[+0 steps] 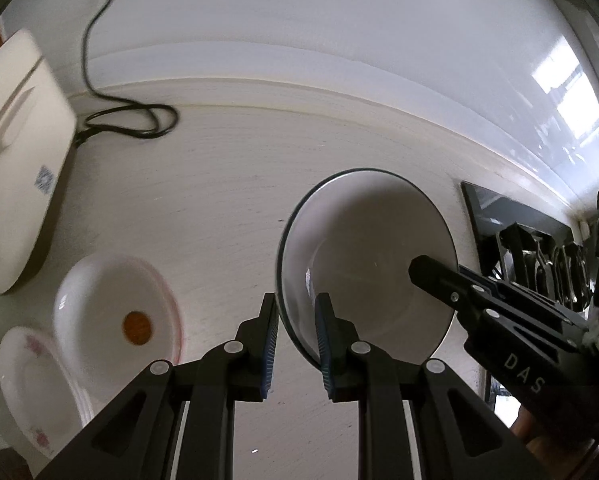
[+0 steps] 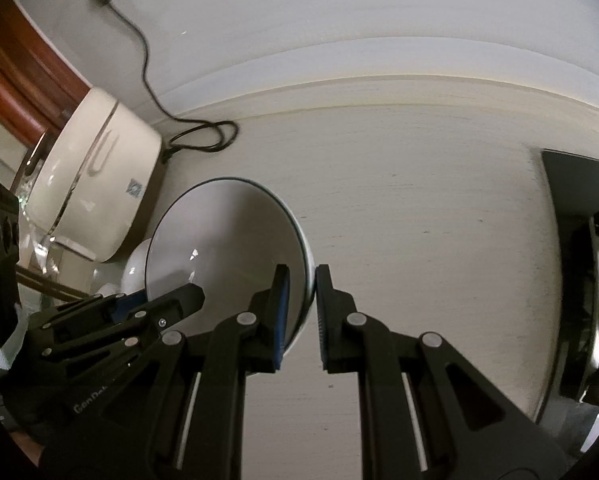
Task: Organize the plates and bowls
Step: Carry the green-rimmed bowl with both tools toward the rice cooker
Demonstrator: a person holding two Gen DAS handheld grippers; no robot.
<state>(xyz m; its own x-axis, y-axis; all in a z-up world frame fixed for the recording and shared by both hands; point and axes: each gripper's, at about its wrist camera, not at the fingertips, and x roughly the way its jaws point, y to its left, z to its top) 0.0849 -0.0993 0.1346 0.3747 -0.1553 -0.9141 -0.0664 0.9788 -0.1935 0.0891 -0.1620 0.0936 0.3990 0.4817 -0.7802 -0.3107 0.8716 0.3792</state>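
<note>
Both claws clamped on same dark-rimmed bowl (image 1: 363,256), held tilted above pale tabletop (image 1: 219,208). Left claw (image 1: 297,320) nearly closed, pads pinching bowl's left rim. Right claw (image 2: 301,300) nearly closed on opposite rim, one pad inside, one outside. Near left on tabletop: white bowl w/ orange spot (image 1: 117,312), touching floral plate (image 1: 31,384). Far left: cream appliance (image 1: 15,160) w/ black cable (image 1: 131,120). Right: black rack (image 1: 539,256).
</note>
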